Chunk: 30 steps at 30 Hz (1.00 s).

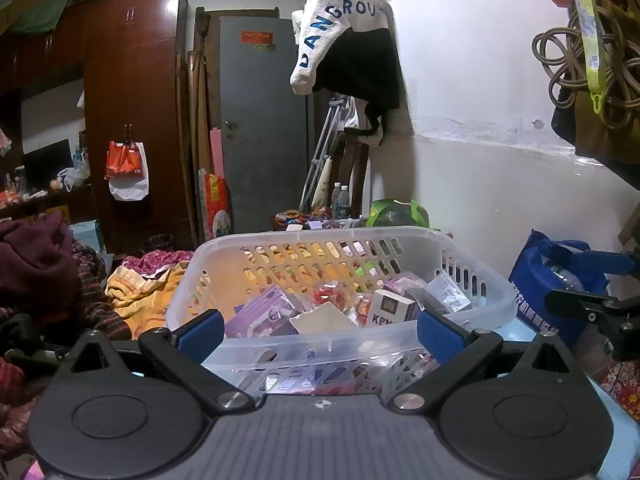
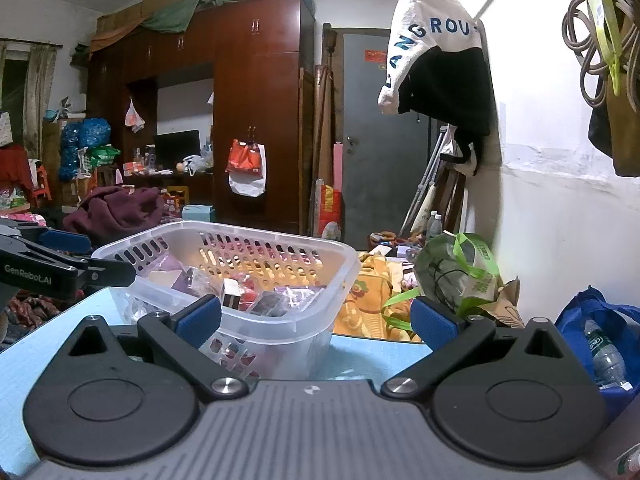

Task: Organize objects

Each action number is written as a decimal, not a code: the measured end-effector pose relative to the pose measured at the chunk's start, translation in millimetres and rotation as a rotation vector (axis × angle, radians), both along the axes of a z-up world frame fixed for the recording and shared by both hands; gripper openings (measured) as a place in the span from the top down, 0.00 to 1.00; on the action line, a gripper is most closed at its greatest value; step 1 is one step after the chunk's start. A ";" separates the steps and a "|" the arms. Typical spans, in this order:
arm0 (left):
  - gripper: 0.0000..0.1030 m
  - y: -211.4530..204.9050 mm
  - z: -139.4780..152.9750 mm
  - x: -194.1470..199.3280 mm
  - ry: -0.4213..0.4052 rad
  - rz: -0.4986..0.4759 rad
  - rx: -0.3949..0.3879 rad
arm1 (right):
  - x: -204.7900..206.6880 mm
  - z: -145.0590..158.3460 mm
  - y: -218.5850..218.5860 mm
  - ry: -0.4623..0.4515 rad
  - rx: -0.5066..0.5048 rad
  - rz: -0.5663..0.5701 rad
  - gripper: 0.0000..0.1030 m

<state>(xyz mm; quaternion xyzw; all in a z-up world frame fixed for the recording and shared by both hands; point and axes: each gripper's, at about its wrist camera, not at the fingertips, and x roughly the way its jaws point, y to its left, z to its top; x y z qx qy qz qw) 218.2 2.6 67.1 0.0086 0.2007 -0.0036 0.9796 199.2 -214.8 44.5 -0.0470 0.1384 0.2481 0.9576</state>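
**op_remote:** Grippers first. My left gripper (image 1: 320, 330) is spread wide with nothing between the blue pads (image 1: 200, 334). Right gripper (image 2: 316, 320) is the same: wide apart, carrying nothing. Both hang low over the light blue worktop (image 2: 352, 354).

**basketcase:** Where's the stuff you're sorting?

**op_remote:** All of it sits in the clear slotted basket (image 1: 340, 340), dead ahead of the left gripper. The near rim runs right across the gap between the pads, so I'm basically squared up on it. From the right wrist view the same basket is off to my left, with one corner just past the left pad and the right pad out over bare worktop.

**basketcase:** What's in it?

**op_remote:** A loose jumble. White box with dark lettering (image 1: 390, 308), purple packet (image 1: 262, 312), a white card (image 1: 324, 318) leaning against them, red wrappers (image 1: 332, 294) further back. My guess is the basket is the collection bin, which is why everything's piled in there, not laid out.

**basketcase:** Why park both grippers wide like that?

**op_remote:** Probably so either one can go for an item or the rim without re-spreading. The left is better lined up. The green bag (image 2: 460, 268) and blue bag (image 2: 600, 320) sit beyond the worktop to the right, well apart from the basket. Can't tell if they're part of the job.
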 end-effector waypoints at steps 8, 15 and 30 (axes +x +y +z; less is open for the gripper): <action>0.00 -2.8 -4.2 4.8 0.014 0.002 0.001 | 0.4 -3.5 -3.0 0.006 0.007 -0.002 0.00; 0.00 -4.1 -5.4 6.4 0.016 0.011 0.000 | -0.2 -4.8 -6.2 0.008 0.012 -0.008 0.00; 0.00 -5.6 -5.8 7.6 0.015 0.014 0.002 | -0.4 -4.3 -8.5 0.012 0.012 -0.011 0.00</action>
